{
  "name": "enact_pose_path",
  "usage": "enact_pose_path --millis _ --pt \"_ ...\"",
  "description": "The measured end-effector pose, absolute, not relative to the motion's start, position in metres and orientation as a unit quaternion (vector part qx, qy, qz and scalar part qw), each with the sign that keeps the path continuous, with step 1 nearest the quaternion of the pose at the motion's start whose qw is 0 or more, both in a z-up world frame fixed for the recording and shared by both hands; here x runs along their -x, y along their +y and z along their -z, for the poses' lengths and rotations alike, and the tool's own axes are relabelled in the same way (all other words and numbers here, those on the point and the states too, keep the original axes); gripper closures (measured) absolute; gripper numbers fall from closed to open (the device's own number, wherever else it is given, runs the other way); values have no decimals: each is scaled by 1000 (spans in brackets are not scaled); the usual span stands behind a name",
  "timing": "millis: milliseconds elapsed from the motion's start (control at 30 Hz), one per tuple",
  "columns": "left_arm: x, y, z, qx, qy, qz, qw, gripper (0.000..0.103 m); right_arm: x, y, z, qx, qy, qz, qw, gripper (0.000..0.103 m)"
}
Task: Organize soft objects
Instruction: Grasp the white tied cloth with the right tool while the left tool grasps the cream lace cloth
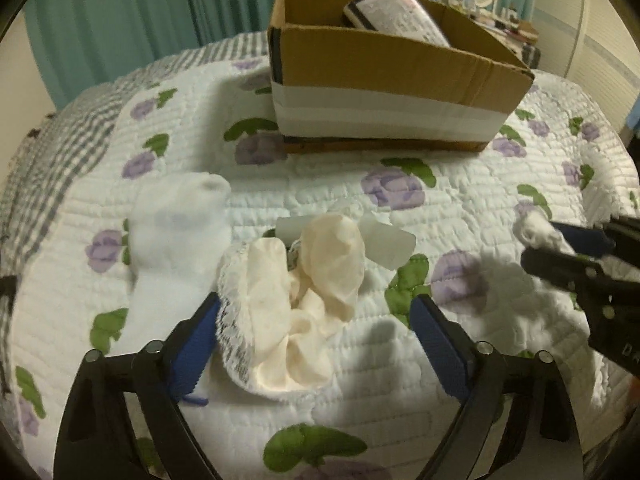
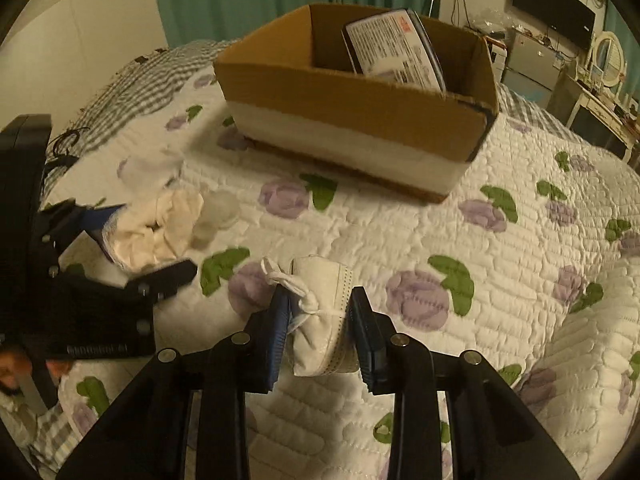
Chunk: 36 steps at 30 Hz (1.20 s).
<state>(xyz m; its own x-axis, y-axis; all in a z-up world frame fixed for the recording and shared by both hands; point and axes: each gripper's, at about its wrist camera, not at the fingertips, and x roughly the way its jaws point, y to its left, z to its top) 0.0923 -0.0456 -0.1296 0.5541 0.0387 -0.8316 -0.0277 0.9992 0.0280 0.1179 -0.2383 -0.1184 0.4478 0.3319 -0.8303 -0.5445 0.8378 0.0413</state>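
I have a folded white face mask with knotted ear loops (image 2: 320, 312) pinched between the blue-padded fingers of my right gripper (image 2: 320, 320), held low over the quilted white bedspread with purple flowers and green leaves (image 2: 440, 232). The grip looks narrow: the pads catch the middle of the fold, and the loose loop hangs out on the left side. If I swing fast toward the box, I think the mask could slide out or the loop could snag on the pad.

My left gripper (image 1: 316, 320) is spread wide, holding nothing, its fingers on either side of a crumpled cream cloth with a white lace edge (image 1: 296, 300). The lace touches the left pad (image 1: 192, 344) while the right pad stands apart from the cloth. Closing from here may catch only the lace border and drag the rest, and it could pull along the translucent plastic pieces (image 1: 388, 244) lying against the cloth's far side. A white sock (image 1: 176, 236) lies just beside the cloth on the left and could get nudged.

The open brown cardboard box with a white band (image 2: 352, 92) sits further up the bed, already holding a dark printed package (image 2: 396, 48) leaning against its wall. The near wall is tall, so a low carry might bump the rim and shift the box on the soft quilt. The grippers are also close together, so crossing paths risks a knock.
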Motion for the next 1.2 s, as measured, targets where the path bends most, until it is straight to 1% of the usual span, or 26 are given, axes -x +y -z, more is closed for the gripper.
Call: enact_pose_path --millis 100,133,200,233,267,433,467,600,633,667,700,800,833,867,933,967,1000,1033,1067,1100,1200 --pt "-98 -42 135 6 479 -7 878 46 -121 -245 117 92 460 -261 844 73" --pt "-101 -40 138 9 488 -2 873 49 -122 -247 116 86 460 -260 845 73" --pt "-103 -38 142 18 497 3 868 61 -123 -249 114 79 458 -257 847 73" --pt "-103 -37 142 21 496 5 868 64 -123 -250 114 78 457 -255 848 73" --pt "-102 -37 140 21 494 6 869 66 -123 -250 113 77 457 -254 849 73" --pt "-93 -39 127 14 485 9 874 67 -114 -250 104 72 453 -254 852 73" --pt "-91 -39 124 13 482 10 876 72 -112 -250 102 72 451 -254 853 73" --pt "-78 -42 103 12 463 17 886 73 -99 -251 82 73 434 -254 862 73" --pt "-76 -42 98 11 458 18 889 75 -96 -250 78 73 429 -254 864 73" --pt "-72 -42 92 10 450 20 893 88 -93 -250 73 72 425 -254 866 73" --pt "-68 -43 86 9 443 23 896 94 -90 -250 67 72 421 -255 868 73" --pt "-61 -45 75 0 435 36 900 94 -79 -249 54 72 410 -258 872 73" --pt "-60 -45 74 -5 435 34 900 93 -76 -248 51 73 407 -260 873 73" --pt "-59 -46 75 -6 435 35 900 88 -73 -248 49 74 405 -261 873 73" --pt "-58 -46 78 3 444 47 895 87 -68 -247 46 77 400 -264 874 73" --pt "-58 -45 81 7 448 44 893 82 -65 -246 45 79 398 -265 874 73" --pt "-58 -45 85 6 455 40 889 62 -64 -246 45 80 398 -267 874 73" --pt "-58 -46 89 2 458 34 888 49 -64 -246 46 82 398 -268 874 73" --pt "-57 -46 91 -1 460 31 887 31 -64 -245 47 82 398 -268 873 73" --pt "-58 -46 94 -3 461 30 887 25 -65 -246 50 82 400 -269 872 73" --pt "-55 -45 94 -10 435 5 900 23 -70 -249 55 74 404 -269 871 73"
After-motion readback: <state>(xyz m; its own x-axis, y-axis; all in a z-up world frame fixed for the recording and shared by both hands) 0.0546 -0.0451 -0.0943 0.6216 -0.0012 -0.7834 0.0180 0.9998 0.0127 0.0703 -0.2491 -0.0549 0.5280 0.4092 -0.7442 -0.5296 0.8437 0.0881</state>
